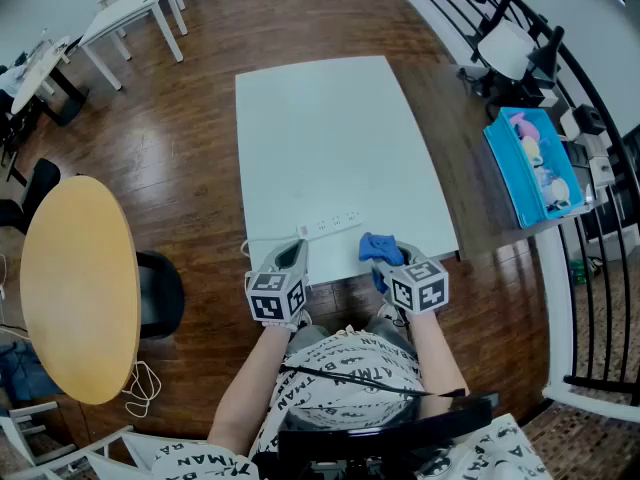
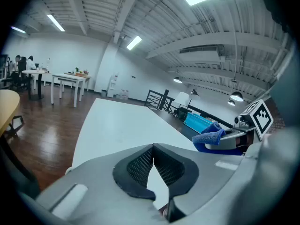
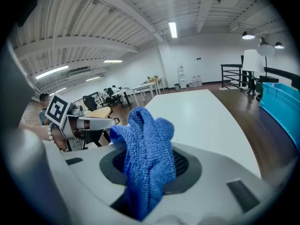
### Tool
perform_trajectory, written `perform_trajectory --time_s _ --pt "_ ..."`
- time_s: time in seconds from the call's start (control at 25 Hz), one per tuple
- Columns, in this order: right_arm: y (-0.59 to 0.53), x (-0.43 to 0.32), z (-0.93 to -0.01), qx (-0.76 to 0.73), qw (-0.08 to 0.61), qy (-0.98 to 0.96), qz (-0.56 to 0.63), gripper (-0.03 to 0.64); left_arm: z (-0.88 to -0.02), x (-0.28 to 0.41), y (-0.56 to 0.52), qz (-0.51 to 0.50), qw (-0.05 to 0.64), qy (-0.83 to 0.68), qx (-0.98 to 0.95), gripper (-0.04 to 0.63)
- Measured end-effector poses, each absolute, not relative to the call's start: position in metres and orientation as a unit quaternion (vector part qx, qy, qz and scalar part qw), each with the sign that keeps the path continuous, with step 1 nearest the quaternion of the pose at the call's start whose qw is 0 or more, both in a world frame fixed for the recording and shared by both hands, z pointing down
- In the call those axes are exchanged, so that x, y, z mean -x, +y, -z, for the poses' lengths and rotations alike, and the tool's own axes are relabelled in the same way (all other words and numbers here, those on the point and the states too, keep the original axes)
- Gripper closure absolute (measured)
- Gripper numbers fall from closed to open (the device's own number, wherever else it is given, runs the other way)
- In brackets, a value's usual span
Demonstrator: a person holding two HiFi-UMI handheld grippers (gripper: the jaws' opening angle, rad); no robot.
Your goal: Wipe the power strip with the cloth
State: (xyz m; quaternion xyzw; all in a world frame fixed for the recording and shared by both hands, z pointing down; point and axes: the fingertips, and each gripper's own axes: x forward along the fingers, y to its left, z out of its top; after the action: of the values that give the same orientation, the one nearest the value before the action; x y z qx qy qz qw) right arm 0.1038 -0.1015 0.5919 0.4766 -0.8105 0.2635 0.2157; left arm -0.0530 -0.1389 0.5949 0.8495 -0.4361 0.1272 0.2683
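Cloth point(image 3: 147, 149) sits clenched in right claw point(image 1: 386, 260), just beside power strip point(image 1: 330, 225) (left claw point(image 2: 152, 162) closed, empty).

Blue cloth point(image 1: 378, 247), white power strip point(image 1: 330, 225), white table point(image 1: 330, 138), brown wood floor point(image 1: 190, 118), turquoise bin point(image 1: 506, 168)
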Motion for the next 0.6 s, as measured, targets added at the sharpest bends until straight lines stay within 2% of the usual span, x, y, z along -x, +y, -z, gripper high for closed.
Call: perform_trajectory --time_s 0.12,0.28,0.48,0.6 --pt "-0.106 -0.099 -0.592 -0.480 0.212 -0.809 -0.266 0.476 -0.601 0.057 -0.144 -0.141 0.264 -0.427 -0.853 0.594" --pt "-0.103 -0.098 -0.592 -0.491 0.208 -0.800 -0.274 0.476 -0.626 0.059 -0.148 -0.200 0.252 -0.395 -0.860 0.560" --pt "-0.100 -0.099 -0.597 -0.505 0.207 -0.788 -0.285 0.476 -0.660 0.063 -0.160 -0.292 0.200 -0.343 -0.870 0.388" --pt "-0.100 -0.100 -0.597 -0.514 0.207 -0.780 -0.289 0.476 -0.676 0.057 -0.170 -0.334 0.151 -0.301 -0.880 0.259"
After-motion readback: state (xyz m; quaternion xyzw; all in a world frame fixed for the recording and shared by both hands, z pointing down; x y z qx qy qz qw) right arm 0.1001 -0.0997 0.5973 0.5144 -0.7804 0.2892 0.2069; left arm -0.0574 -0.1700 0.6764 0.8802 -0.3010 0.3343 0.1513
